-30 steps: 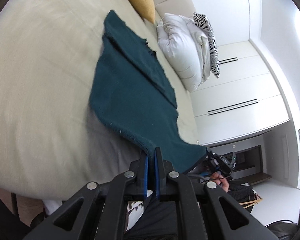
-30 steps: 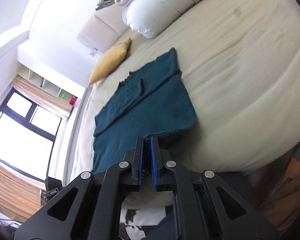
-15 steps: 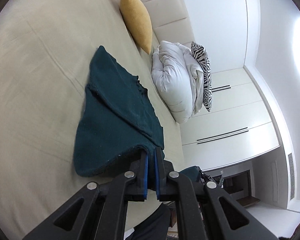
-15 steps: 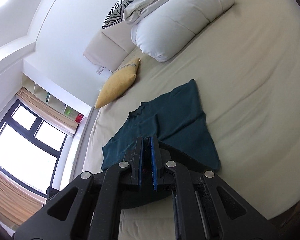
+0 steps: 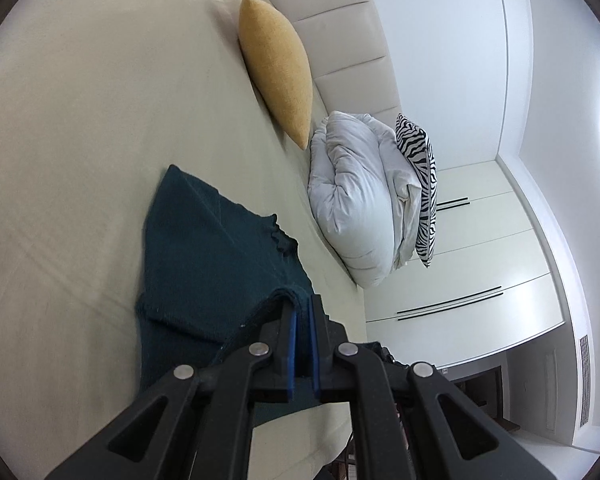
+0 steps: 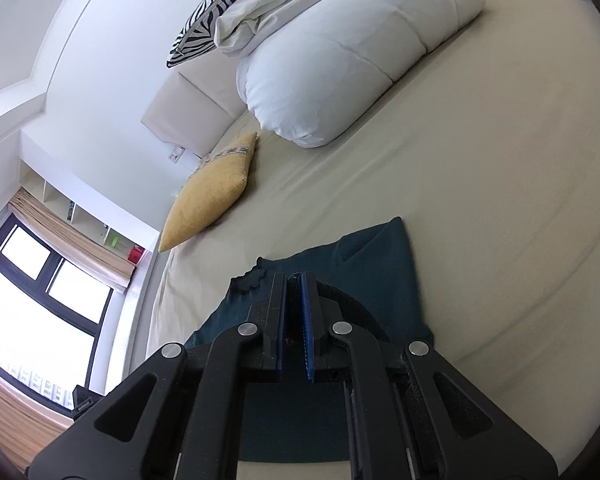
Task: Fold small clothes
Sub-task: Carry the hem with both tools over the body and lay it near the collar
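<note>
Teal knitted garment (image 5: 204,264): hem carried up over its body since a second ago.
Left gripper (image 5: 303,312): pinching hem.
Right gripper (image 6: 294,292): pinching the other corner.
Fold: nearly laid.

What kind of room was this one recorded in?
Most likely a home bedroom: a bed with a padded headboard, a bundled white duvet, and built-in wardrobes.

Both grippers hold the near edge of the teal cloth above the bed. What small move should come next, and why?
Probably carry the held edge a little further toward the far edge and lower it. The left gripper and right gripper are both shut on the teal cloth, whose near edge is lifted over the flat part on the bed, not yet laid down.
</note>
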Demonstrator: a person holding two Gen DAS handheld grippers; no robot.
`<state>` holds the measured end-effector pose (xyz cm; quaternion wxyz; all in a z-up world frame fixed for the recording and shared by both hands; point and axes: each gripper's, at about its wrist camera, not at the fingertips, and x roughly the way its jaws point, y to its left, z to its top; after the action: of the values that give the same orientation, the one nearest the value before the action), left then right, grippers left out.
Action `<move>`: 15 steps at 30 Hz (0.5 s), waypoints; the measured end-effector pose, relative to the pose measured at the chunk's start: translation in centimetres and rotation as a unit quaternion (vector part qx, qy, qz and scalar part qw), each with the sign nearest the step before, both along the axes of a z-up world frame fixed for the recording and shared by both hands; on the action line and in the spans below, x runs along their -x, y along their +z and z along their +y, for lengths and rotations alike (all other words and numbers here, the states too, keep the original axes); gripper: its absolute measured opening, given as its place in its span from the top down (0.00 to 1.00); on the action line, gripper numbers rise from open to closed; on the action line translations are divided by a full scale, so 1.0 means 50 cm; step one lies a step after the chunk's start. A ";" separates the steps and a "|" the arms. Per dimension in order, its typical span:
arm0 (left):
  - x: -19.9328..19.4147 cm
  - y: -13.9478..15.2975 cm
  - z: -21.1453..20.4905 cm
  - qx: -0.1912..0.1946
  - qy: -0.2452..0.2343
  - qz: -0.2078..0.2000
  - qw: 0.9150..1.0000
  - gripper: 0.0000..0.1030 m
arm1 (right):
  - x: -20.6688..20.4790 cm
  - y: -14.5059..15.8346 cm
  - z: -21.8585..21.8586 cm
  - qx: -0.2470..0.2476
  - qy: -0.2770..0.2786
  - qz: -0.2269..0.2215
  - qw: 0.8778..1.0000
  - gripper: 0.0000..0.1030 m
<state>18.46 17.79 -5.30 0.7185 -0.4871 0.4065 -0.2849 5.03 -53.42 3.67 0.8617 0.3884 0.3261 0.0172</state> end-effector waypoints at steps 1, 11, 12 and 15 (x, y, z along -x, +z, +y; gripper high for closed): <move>-0.015 -0.004 0.001 0.000 0.002 0.002 1.000 0.94 | -0.020 -0.008 -0.003 -0.001 -0.001 0.003 1.000 0.94; -0.171 -0.054 -0.028 -0.008 0.016 0.033 0.999 0.94 | -0.192 -0.101 -0.022 -0.005 -0.022 0.033 0.999 0.94; -0.182 -0.061 -0.030 -0.008 0.017 0.036 0.999 0.94 | -0.202 -0.111 -0.025 -0.005 -0.026 0.036 0.999 0.94; -0.222 -0.087 -0.035 -0.011 0.025 0.051 0.998 0.94 | -0.247 -0.140 -0.035 -0.004 -0.037 0.044 0.998 0.94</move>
<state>29.56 16.01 -9.67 0.7090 -0.5033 0.4335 -0.2368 17.37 -55.17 -3.32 0.8449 0.4038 0.3495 -0.0304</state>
